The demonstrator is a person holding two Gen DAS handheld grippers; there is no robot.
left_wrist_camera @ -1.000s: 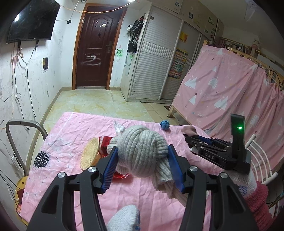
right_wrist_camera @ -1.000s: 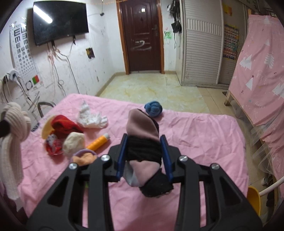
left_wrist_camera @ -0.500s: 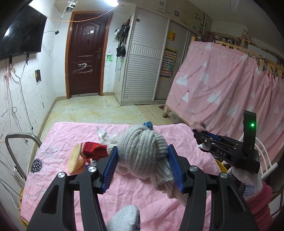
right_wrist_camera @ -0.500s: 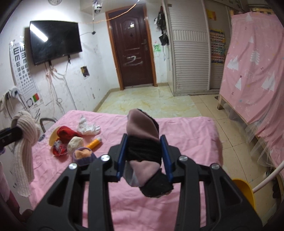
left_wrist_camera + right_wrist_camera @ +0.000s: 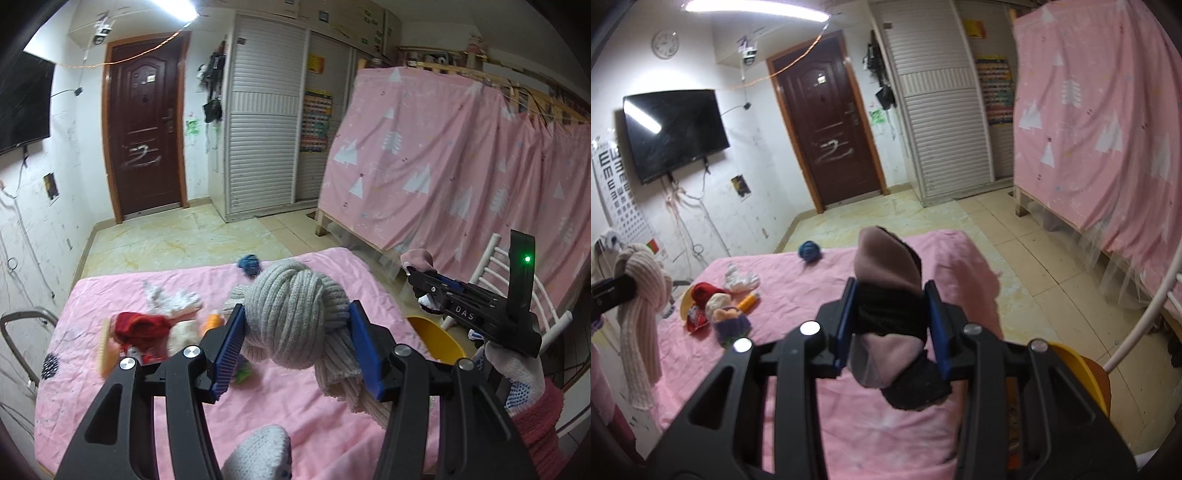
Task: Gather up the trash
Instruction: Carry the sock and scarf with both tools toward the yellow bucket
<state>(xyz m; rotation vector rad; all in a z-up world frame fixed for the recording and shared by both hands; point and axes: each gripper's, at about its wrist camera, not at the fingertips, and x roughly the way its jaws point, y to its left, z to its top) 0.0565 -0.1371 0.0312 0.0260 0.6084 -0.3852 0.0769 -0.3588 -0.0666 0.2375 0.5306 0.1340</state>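
Left wrist view: left hand-held gripper (image 5: 295,341) clamps a knotted grey ribbed-knit scarf (image 5: 295,314) above the pink table (image 5: 147,398). Right hand-held gripper (image 5: 890,325) grips a mauve-and-black bundle (image 5: 886,295), possibly socks, near the table's edge.

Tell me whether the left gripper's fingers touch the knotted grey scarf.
Touching. Left wrist view: both blue fingers press the knotted grey scarf between them.
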